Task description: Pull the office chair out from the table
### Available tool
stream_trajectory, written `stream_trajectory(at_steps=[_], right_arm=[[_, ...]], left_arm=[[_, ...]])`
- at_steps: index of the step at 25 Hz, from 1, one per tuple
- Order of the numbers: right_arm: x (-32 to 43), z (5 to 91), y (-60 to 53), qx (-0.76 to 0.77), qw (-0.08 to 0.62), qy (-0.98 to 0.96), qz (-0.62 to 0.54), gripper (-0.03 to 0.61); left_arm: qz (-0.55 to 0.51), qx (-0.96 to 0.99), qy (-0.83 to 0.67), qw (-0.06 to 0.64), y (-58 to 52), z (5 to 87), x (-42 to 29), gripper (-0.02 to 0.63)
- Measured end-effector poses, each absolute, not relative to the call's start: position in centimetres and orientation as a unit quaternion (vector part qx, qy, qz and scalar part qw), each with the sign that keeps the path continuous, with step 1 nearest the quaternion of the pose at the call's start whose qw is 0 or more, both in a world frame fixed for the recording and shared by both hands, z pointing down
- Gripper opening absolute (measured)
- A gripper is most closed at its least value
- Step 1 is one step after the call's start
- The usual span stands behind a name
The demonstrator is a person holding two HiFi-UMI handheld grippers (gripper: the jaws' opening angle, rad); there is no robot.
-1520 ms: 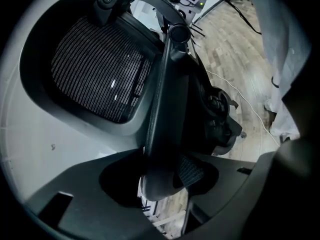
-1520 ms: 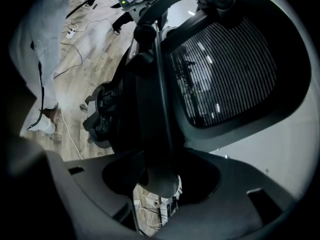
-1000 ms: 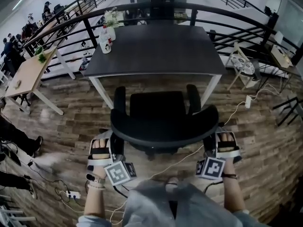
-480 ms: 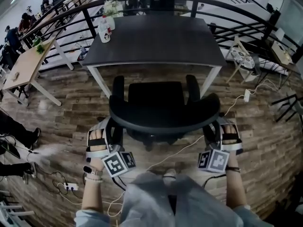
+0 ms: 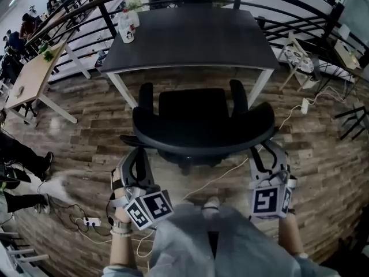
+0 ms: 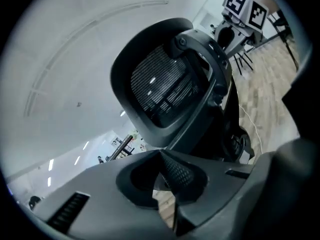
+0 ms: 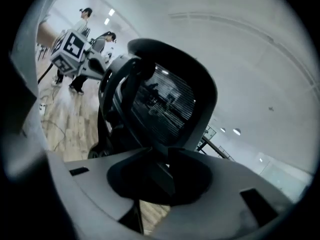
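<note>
The black office chair [image 5: 202, 126] stands clear of the dark table [image 5: 190, 39], its mesh backrest toward me. My left gripper [image 5: 138, 157] sits just behind the backrest's left end, rolled on its side. Its jaws are shut with nothing between them, and the backrest [image 6: 160, 89] rises ahead of the left gripper [image 6: 167, 176]. My right gripper [image 5: 268, 153] is behind the backrest's right end, also rolled, and its jaws are closing. In the right gripper view the backrest [image 7: 165, 104] stands right ahead of that gripper [image 7: 162, 176], and I see nothing pressed between the pads.
White bottles [image 5: 125, 30] stand on the table's far left corner. A wooden table [image 5: 34, 79] and people are at the left. A power strip [image 5: 89, 221] and cables lie on the wood floor. A black railing [image 5: 300, 25] and a folding chair [image 5: 300, 62] lie to the right.
Both grippers have come off the ends of the chair's backrest, risen and rolled onto their sides. The left jaws have shut and the right jaws have narrowed. The chair stays put.
</note>
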State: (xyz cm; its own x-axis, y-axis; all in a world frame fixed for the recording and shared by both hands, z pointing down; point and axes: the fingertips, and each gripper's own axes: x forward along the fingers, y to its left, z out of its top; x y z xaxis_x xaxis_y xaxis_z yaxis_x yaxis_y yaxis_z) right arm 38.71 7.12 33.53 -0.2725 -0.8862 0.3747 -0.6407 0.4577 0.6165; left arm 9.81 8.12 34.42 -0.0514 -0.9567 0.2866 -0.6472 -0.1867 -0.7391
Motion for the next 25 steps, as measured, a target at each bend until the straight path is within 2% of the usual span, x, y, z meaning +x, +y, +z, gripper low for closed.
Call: stream_trajectory(at_steps=[6,10,18,25], right_arm=[[35.6,32.4,8.2,0.507,0.216,-0.833,-0.043,0.006],[35.0,33.2,8.4,0.513,0.155,-0.843,0.043,0.003],[34.5,33.7,8.5,0.513,0.160,-0.843,0.041,0.002],[34.3,33.5,8.0,0.509,0.152,-0.846,0.045,0.002]], left_arm=[[-0.316,-0.721,0.607,0.111,8.8,33.1,12.0,0.012],[-0.271,-0.763,0.586,0.037,9.1,33.3,14.3,0.011],[-0.230,-0.800,0.553,-0.040,9.5,33.7,17.0,0.011],[-0.238,-0.799,0.552,-0.015,8.7,33.7,17.4,0.011]])
